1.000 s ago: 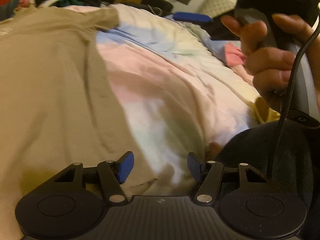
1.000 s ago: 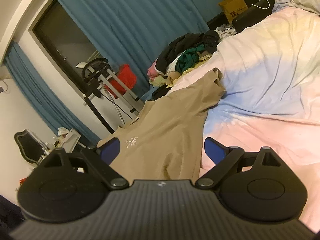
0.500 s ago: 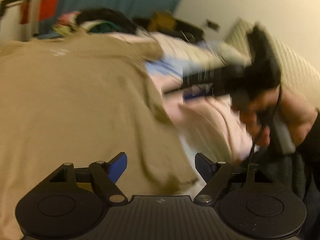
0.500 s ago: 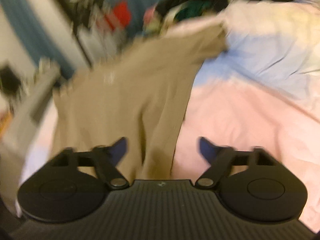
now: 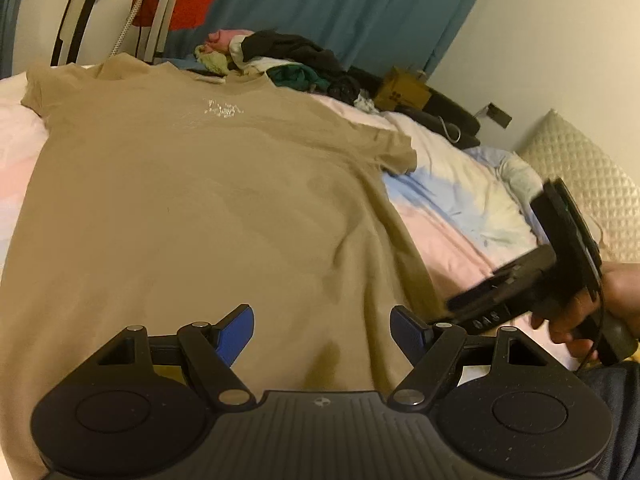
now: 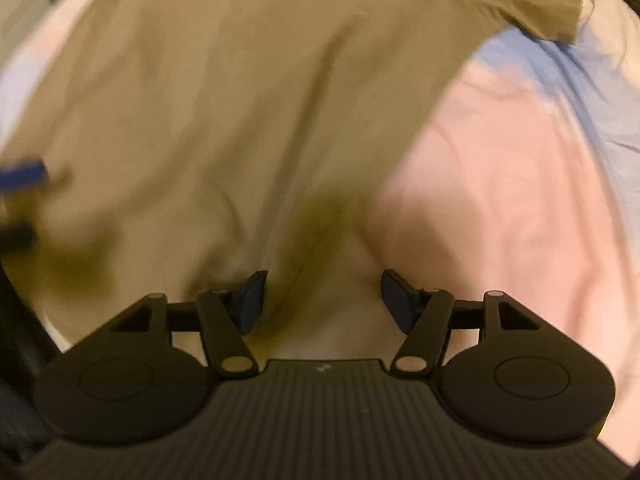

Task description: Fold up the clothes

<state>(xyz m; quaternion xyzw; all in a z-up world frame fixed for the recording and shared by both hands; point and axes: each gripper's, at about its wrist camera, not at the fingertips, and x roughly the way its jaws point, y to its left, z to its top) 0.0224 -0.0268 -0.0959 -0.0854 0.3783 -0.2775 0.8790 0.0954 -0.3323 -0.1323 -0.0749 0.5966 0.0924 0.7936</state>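
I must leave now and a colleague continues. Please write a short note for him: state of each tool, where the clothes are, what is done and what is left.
Left tool: open, empty, low over the bottom hem of the tan T-shirt.
Right tool: open, empty, low at the shirt's bottom right corner, where the hem meets the pink bedcover.
Shirt: spread flat on the bed, front up, collar far from you, both sleeves out.
Done: shirt laid out. No fold made yet.
Left: grasp the hem, fold the shirt, then take the pile of unfolded clothes beyond the collar.
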